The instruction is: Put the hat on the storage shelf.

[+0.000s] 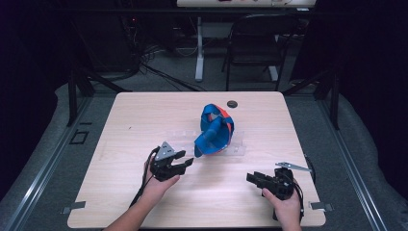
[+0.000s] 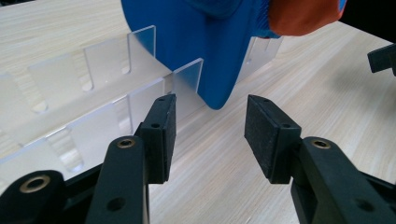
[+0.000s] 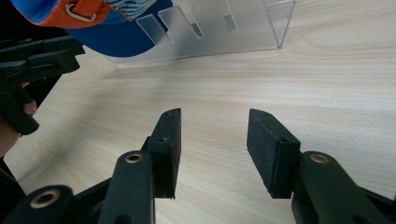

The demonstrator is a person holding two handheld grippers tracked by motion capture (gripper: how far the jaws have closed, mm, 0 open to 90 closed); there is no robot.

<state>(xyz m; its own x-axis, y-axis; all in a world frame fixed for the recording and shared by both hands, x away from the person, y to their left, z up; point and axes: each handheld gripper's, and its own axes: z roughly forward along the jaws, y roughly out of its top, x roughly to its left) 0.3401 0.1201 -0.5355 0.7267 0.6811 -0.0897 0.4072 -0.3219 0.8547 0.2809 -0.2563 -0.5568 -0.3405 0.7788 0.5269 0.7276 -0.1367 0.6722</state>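
Two hand-held black grippers low over a pale wooden table [image 1: 144,115], both with jaws spread wide and nothing between the pads. Left gripper [image 1: 188,161] over the near-left part of the table, aimed at a blue and orange cap [image 1: 215,132]. Seen along its own jaws, the tip of the cap's blue brim hanging just beyond the gap between the pads, not touched. Right gripper [image 1: 250,177] close to the near edge, toward the near-right corner, well apart from the cap and pointing across toward the left one. Bare wood beneath its pads.

Cap near the middle of the table, perched on a clear slotted plastic rack [image 1: 240,147], crown toward the far edge, brim drooping over the rack's near-left side. Looks tilted and loosely draped rather than seated in a slot, though hard to be sure through the transparent dividers. Rack lying across the middle of the table, roughly parallel to the near edge. Small dark round disc [image 1: 232,103] beyond the cap, toward the far edge.

Judged from this, work on the cap either barely begun or paused between grips. Nothing gripped; cap and rack both untouched. Probably left to do: closing the left pads on the brim, bringing the right gripper in from the near edge, then lifting or resettling the cap.
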